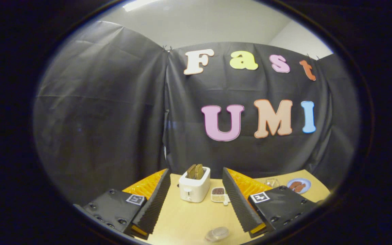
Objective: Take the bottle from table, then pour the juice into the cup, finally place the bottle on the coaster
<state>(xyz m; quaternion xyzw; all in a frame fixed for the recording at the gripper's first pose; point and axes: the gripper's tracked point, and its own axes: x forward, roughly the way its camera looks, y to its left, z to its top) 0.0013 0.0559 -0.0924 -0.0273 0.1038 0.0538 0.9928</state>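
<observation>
Black cloth hangs behind a light wooden table (189,217). Above the table the gripper (194,200) is spread wide, and its fingers hold nothing. A white toaster (194,189) with two slices of bread (195,171) poking out of the top stands between the fingers, just beyond them. Touching its 3 o'clock side is a small white dish (218,194) with brown and pale bits inside. Far off at 2 o'clock sits a blue plate (298,185) of sausages. Close in at 6 o'clock lies a clear round cup (217,234). I cannot make out the bottle or the coaster.
</observation>
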